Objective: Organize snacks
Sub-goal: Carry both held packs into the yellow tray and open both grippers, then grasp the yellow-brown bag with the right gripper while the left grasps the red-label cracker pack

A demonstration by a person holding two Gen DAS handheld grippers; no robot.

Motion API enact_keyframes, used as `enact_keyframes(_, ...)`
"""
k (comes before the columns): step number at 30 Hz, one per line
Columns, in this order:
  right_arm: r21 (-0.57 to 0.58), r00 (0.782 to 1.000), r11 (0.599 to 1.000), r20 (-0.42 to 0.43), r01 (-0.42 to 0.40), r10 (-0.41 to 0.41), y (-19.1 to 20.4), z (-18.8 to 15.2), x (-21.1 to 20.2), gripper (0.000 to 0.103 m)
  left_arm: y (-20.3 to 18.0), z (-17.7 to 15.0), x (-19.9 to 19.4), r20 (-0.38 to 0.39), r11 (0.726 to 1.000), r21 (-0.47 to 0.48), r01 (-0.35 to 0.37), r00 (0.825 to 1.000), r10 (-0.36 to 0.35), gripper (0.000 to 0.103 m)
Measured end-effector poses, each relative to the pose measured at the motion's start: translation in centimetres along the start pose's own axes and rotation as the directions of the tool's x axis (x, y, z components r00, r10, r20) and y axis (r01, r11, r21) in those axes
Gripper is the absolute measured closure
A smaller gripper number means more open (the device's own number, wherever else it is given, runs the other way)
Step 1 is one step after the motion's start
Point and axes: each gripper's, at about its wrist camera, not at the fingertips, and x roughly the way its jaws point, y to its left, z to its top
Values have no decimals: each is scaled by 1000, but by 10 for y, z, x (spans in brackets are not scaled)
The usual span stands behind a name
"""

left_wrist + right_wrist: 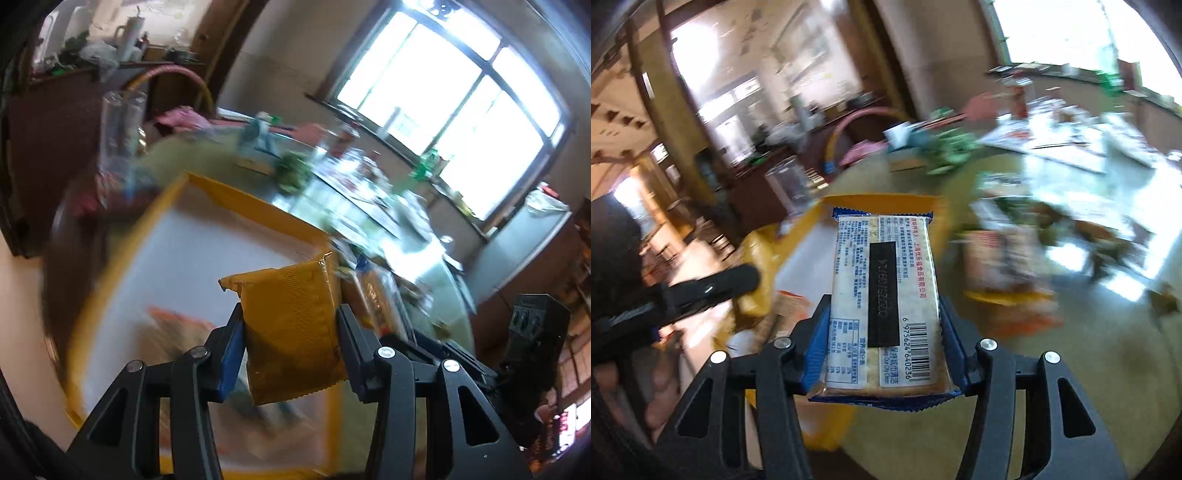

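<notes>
My left gripper (290, 321) is shut on a yellow snack packet (291, 332), held above a yellow-rimmed tray (255, 206) with a pale floor. An orange-printed snack (177, 325) lies blurred inside that tray. My right gripper (884, 314) is shut on a cracker packet (886, 291) with blue crimped ends, its barcode side facing the camera. In the right wrist view the left gripper's fingers (716, 286) reach in from the left with the yellow packet (757, 280), beside the tray (882, 202).
A clear glass jar (122, 125) stands past the tray's far left corner. Snack packs (997, 258) and green wrappers (945, 147) litter the round table's right side. A pink and yellow hoop (173, 74) and a bright window (458, 110) lie beyond.
</notes>
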Motion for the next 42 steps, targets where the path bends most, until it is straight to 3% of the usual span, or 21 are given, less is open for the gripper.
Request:
enact_keyframes(3, -13, 996, 999, -80, -30, 28, 17, 17, 44, 47, 28, 19, 24, -35, 998, -24, -61, 998, 60, 56)
enact_keyframes(8, -75, 987, 995, -142, 64, -74, 38, 27, 101, 47, 55, 32, 67, -146, 990, -61, -131, 982, 121, 56)
enact_keyframes(15, -27, 970, 996, -226, 88, -92, 29, 21, 133, 47, 57, 36, 97, -233, 992, -16, -128, 965, 120, 55)
enact_keyframes(16, -29, 971, 996, -219, 89, -94, 30, 21, 132, 46, 58, 37, 102, -251, 991, -11, -132, 960, 125, 52)
enact_keyframes(17, -25, 973, 996, -216, 81, -84, 30, 21, 131, 45, 59, 36, 105, -272, 990, -3, -141, 953, 134, 42)
enact_keyframes(19, -12, 975, 998, -211, 66, -67, 30, 20, 128, 40, 60, 34, 111, -306, 988, 14, -154, 940, 151, 38)
enact_keyframes(23, -11, 984, 1000, -177, -5, 3, 33, 17, 111, 32, 57, 37, 93, -252, 989, -1, -147, 957, 142, 34)
enact_keyframes(27, -4, 990, 998, -132, -57, 56, 29, 13, 83, 30, 42, 27, 49, -102, 988, 1, -157, 982, 157, 23)
enact_keyframes(31, 12, 992, 995, -72, -103, 103, 10, -1, 45, 22, 12, -3, 16, -16, 991, 1, -131, 991, 131, 23)
enact_keyframes(36, 85, 988, 984, 14, -154, 153, -39, -27, -4, 15, -40, -36, 5, 51, 994, 30, -105, 993, 103, 22)
enact_keyframes(42, 157, 994, 982, 52, -104, 97, -88, -51, -38, 14, -98, -63, 20, 58, 988, 113, -102, 994, 96, 22)
